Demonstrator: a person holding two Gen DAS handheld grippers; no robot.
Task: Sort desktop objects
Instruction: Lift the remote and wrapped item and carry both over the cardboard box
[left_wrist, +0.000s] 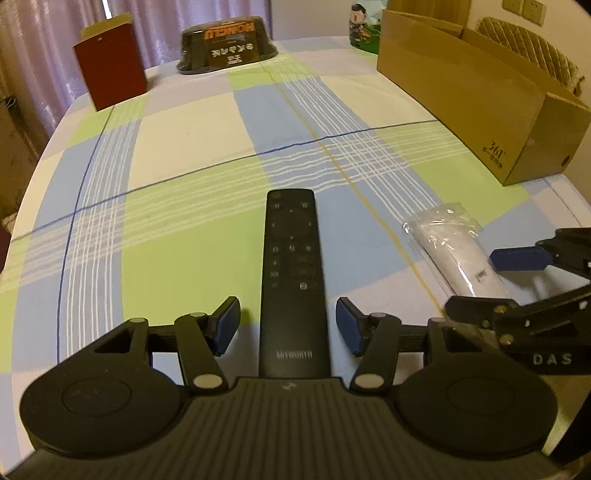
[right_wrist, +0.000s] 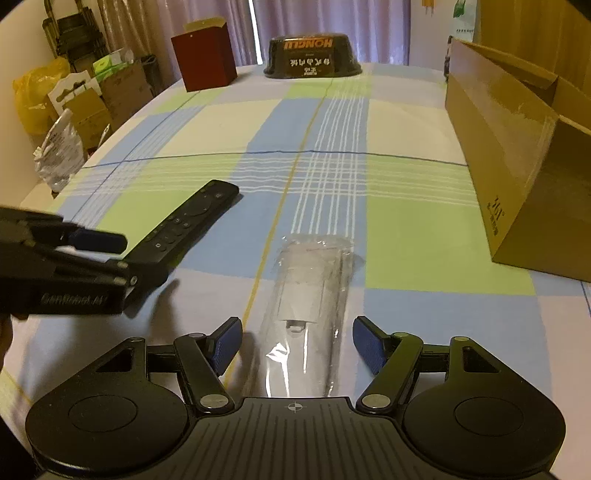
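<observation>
Left wrist view: the left gripper (left_wrist: 288, 325) is lowered over a checked tablecloth (left_wrist: 192, 155), with its two blue pads spread wide. A black remote (left_wrist: 291, 280) lies flat between the fingers, lengthwise along the tool axis, buttons up. Each pad stands clear of the remote's side edges; nothing is clamped. This alignment suits a pinch across the narrow width, which appears to be the reason for the approach. A white remote in a clear bag (left_wrist: 454, 254) lies to the right, and the right gripper (left_wrist: 517, 258) reaches in beside it. Further back stand an open cardboard box (left_wrist: 472, 107), a red box (left_wrist: 110, 70) and a dark packaged container (left_wrist: 225, 48). The cardboard box is the likely sorting destination, judged from its open top.

Right wrist view: the right gripper (right_wrist: 297, 343) is likewise spread wide, straddling the bagged white remote (right_wrist: 310, 306), which points away along the tool axis. The pads do not touch the bag; a gap shows on both sides. The black remote (right_wrist: 184, 229) lies diagonally to the left, its near end hidden under the left gripper (right_wrist: 96, 236). The cardboard box (right_wrist: 517, 184) sits at the right edge of the table.

Both remotes rest on the cloth, not yet lifted. The next step is judged to be closing each tool on its remote; the loose plastic bag may slip.
</observation>
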